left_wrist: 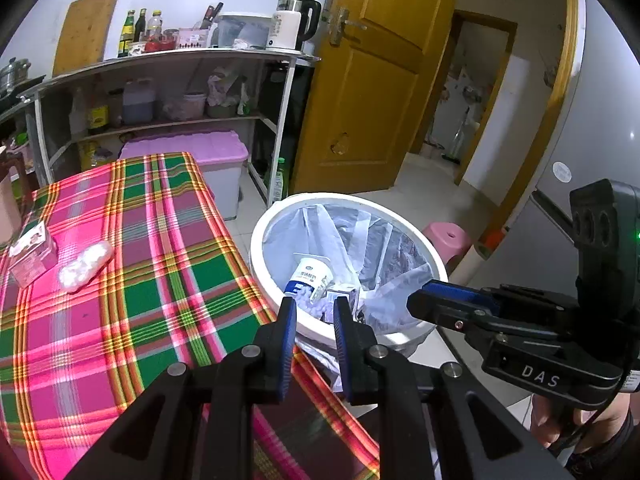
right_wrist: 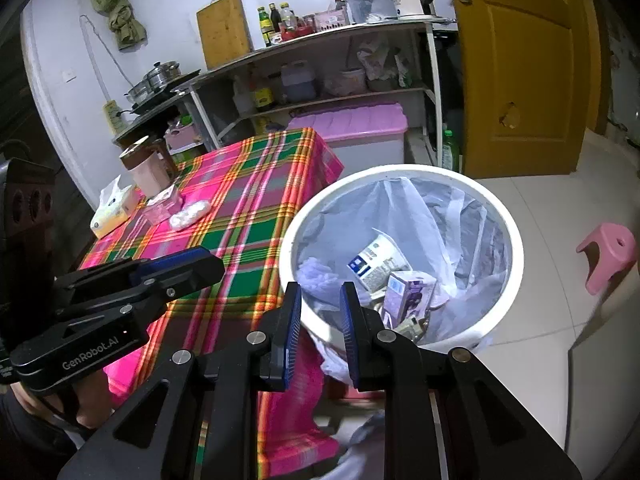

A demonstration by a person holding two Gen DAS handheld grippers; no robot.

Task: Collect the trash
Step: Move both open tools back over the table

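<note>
A white trash bin with a clear liner stands on the floor beside the table's edge. Inside lie a white and blue cup, a purple carton and crumpled tissue. On the plaid tablecloth remain a small pink carton and a white crumpled wad. My left gripper hovers at the bin's near rim, narrowly open and empty. My right gripper hangs over the bin's near rim, also slightly open with nothing between its fingers.
A tissue pack and a pink jug stand at the table's far corner. Behind the table are a metal shelf and a storage box with a purple lid. A pink stool sits on the tiled floor right of the bin, near a yellow door.
</note>
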